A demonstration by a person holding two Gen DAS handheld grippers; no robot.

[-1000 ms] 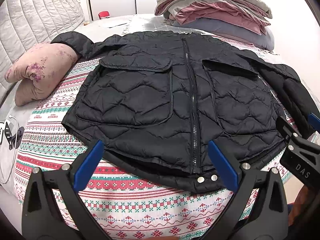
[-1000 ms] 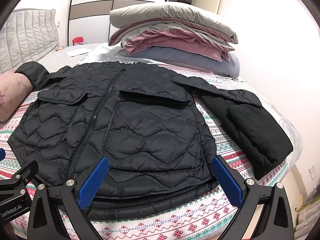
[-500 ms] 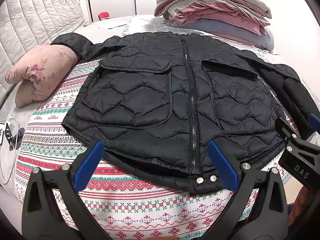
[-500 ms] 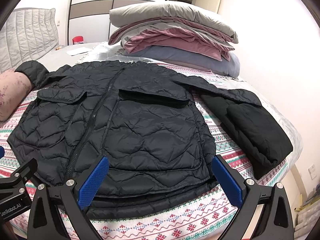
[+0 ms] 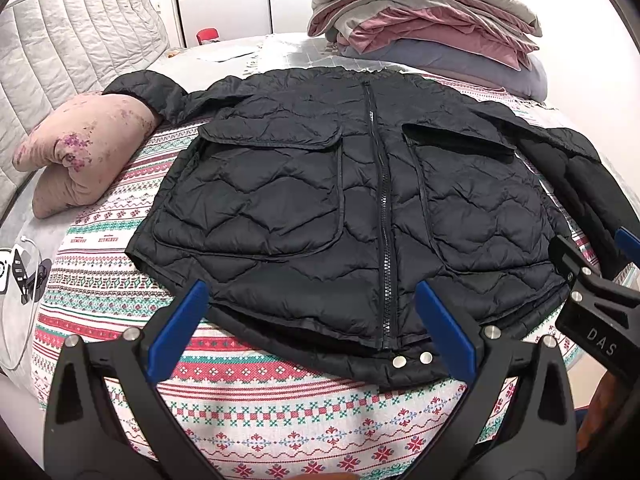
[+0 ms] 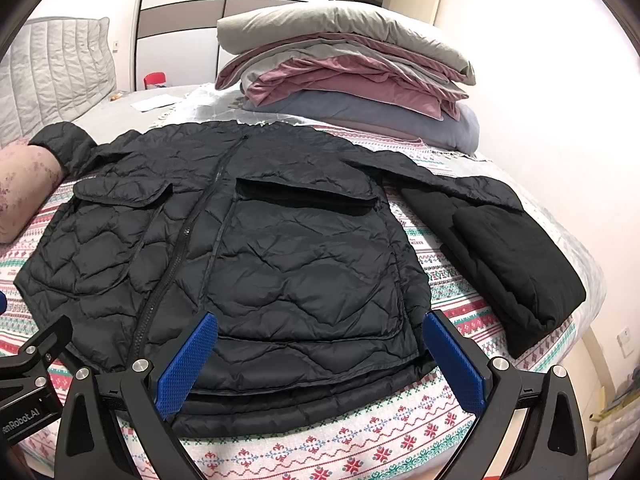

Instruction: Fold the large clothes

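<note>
A black quilted jacket (image 5: 320, 208) lies flat, front up and zipped, on a patterned bedspread (image 5: 260, 412); it also shows in the right wrist view (image 6: 288, 256). Its left sleeve (image 5: 148, 88) reaches to a pink pillow. Its right sleeve (image 6: 508, 256) lies bent toward the bed's right edge. My left gripper (image 5: 310, 332) is open and empty, just above the hem near the zipper's end. My right gripper (image 6: 320, 360) is open and empty over the hem's right part. Each gripper's body shows at the edge of the other's view.
A pink floral pillow (image 5: 84, 156) lies at the left. A stack of folded bedding (image 6: 344, 72) sits at the far end of the bed. A charger with cable (image 5: 16, 272) lies at the left edge. A padded headboard (image 5: 76, 44) stands far left.
Both grippers have stayed open. The jacket sits slightly lower in the left wrist view, so that gripper has tilted or shifted a little; the jacket itself has not moved.
</note>
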